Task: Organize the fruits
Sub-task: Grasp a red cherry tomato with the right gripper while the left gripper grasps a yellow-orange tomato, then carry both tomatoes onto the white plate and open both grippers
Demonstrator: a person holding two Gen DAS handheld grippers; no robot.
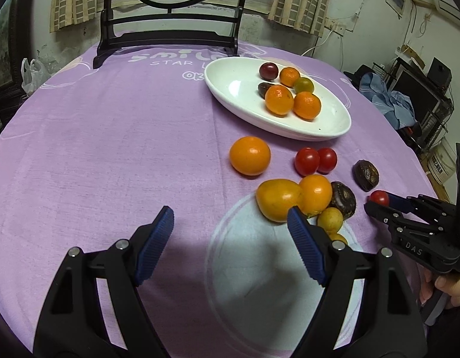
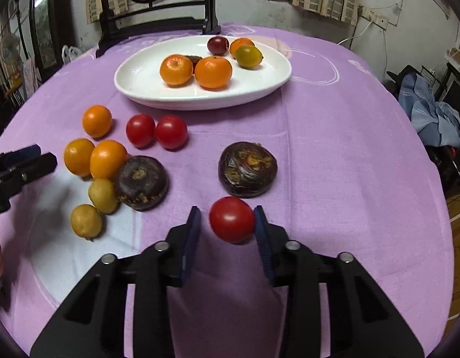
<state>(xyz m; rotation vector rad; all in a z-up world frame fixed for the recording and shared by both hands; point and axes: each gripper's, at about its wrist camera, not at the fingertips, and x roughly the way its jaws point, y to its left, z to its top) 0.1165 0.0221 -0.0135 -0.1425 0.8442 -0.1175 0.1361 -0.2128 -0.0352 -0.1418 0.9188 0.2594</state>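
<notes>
Your right hand-held gripper (image 2: 228,223) is released around a glossy red tomato (image 2: 232,219) on the bench (image 2: 349,155); only the right pad seems to touch it. Your left hand-held gripper (image 1: 230,238) gapes wide, empty, low beside the orange fruits (image 1: 292,198). Farther away, the white plate (image 2: 140,77) half hides one dark fruit (image 2: 194,59).

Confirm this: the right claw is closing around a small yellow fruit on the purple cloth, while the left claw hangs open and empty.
Wrong on one point. The right claw brackets a round red tomato, not a yellow fruit; the right wrist view shows it. The left claw is indeed open and empty over the purple tablecloth.
</notes>
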